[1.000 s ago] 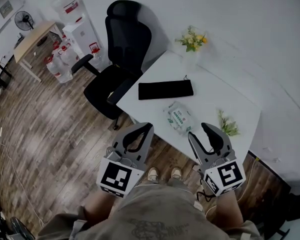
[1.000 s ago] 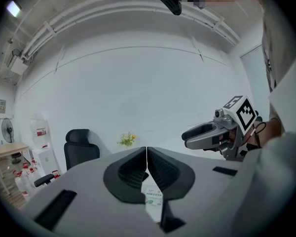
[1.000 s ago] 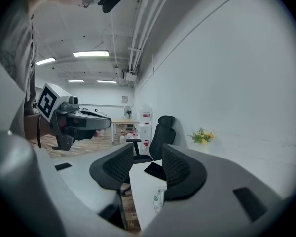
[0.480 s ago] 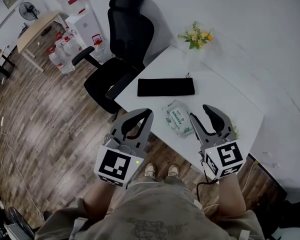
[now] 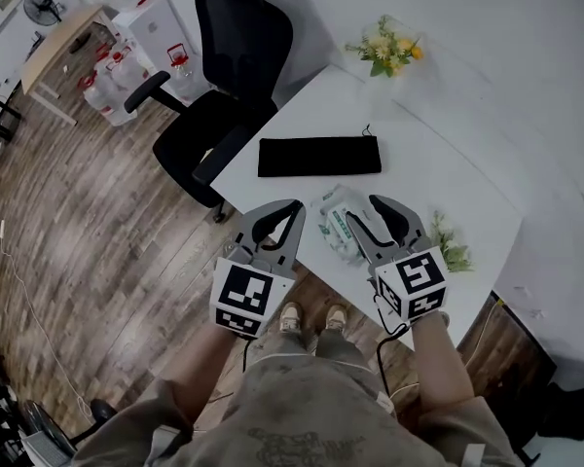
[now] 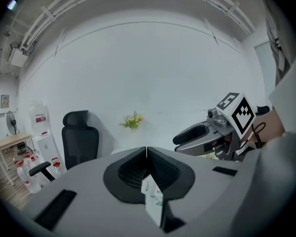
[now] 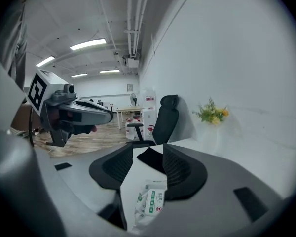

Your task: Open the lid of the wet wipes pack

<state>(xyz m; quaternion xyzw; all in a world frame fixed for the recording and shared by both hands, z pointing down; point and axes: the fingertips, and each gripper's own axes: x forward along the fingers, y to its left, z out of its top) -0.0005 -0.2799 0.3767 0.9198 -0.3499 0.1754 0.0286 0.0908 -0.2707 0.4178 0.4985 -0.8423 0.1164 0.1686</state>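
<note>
The wet wipes pack (image 5: 333, 224), white with a green label, lies flat near the front edge of the white table (image 5: 448, 178). My right gripper (image 5: 362, 210) hovers over the pack's right side, jaws open. In the right gripper view the pack (image 7: 150, 201) shows in the gap between and below the open jaws (image 7: 148, 149). My left gripper (image 5: 296, 206) is just left of the pack with its tips together and nothing between them. In the left gripper view the jaws (image 6: 146, 151) meet, and a bit of the pack (image 6: 152, 199) shows beneath them.
A black pouch (image 5: 319, 156) lies behind the pack. Yellow flowers (image 5: 389, 52) stand at the table's far corner and a small green sprig (image 5: 450, 246) at the right front. A black office chair (image 5: 224, 105) stands left of the table, on wood floor.
Both grippers have moved forward over the table's front edge and closer together, now flanking the pack. The jaw states look the same.
</note>
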